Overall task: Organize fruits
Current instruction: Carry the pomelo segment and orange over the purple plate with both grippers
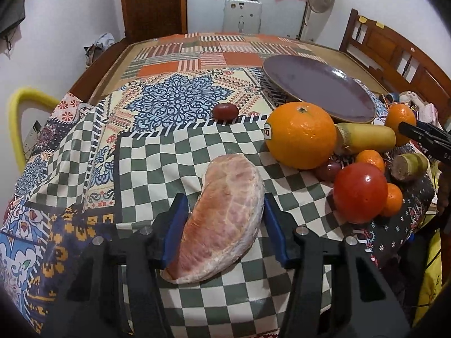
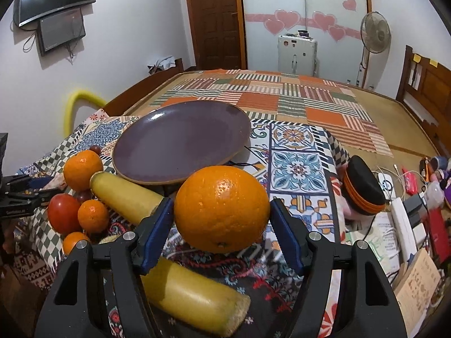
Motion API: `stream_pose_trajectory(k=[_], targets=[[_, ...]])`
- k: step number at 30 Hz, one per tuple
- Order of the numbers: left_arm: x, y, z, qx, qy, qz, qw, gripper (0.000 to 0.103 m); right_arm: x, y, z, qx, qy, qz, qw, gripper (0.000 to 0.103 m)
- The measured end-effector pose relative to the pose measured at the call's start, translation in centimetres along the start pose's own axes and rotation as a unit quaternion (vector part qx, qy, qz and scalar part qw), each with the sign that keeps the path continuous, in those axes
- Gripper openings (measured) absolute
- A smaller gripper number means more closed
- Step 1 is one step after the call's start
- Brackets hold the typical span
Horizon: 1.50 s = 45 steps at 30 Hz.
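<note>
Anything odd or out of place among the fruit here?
Yes: the purple plate sits tilted, its near edge propped on the fruit pile. A peeled pomelo segment lies bare on the checkered cloth, apart from the whole fruit.

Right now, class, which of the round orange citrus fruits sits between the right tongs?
The large orange in front of the purple plate; the other citrus fruits sit in the pile further left.

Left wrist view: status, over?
Left gripper straddling pomelo segment. Right gripper open around big orange, not gripping. Purple plate bare. Nothing in the way.
</note>
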<state>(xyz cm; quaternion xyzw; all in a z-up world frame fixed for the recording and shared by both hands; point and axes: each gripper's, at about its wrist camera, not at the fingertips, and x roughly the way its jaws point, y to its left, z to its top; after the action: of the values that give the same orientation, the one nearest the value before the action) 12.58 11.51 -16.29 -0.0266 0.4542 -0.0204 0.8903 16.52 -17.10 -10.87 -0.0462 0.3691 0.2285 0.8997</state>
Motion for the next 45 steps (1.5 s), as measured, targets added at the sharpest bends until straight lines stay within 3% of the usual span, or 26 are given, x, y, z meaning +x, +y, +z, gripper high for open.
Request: stream_pose_trajectory(k=[4, 6, 10, 15, 25, 45], targets=[[0.4, 0.0, 0.4, 0.009, 0.000, 0.001, 1.0000, 0.053, -0.3, -0.3, -0.2, 0.006, -0.004, -0.001, 1.000, 0.066], [0.3, -0.2, 0.5, 0.016, -0.003, 0.000, 0.9999, 0.047, -0.5, -0.5, -0.3, 0.008, -0.007, -0.003, 1.000, 0.066], [-0.3, -1.2, -0.2, 0.038, -0.026, 0.020, 0.9987, 0.044, -1.0, -0.7, -0.3, 0.012, -0.015, 0.000, 1.000, 0.066], [-1.4, -1.3, 0.1, 0.029, -0.040, 0.015, 0.9986, 0.043, -1.7, -0.9, -0.1, 0.016, -0.023, 0.002, 1.000, 0.066], [-5.6, -3.3, 1.7, 0.042, -0.105, 0.016, 0.9935, 0.043, -3.8, -0.9, 0.5, 0.022, -0.052, 0.009, 0.998, 0.066], [-7.7, -7.4, 8.4, 0.064, -0.182, -0.012, 0.9812, 0.043, -3.9, 1.0, 5.5, -0.007, -0.113, 0.022, 0.993, 0.066]])
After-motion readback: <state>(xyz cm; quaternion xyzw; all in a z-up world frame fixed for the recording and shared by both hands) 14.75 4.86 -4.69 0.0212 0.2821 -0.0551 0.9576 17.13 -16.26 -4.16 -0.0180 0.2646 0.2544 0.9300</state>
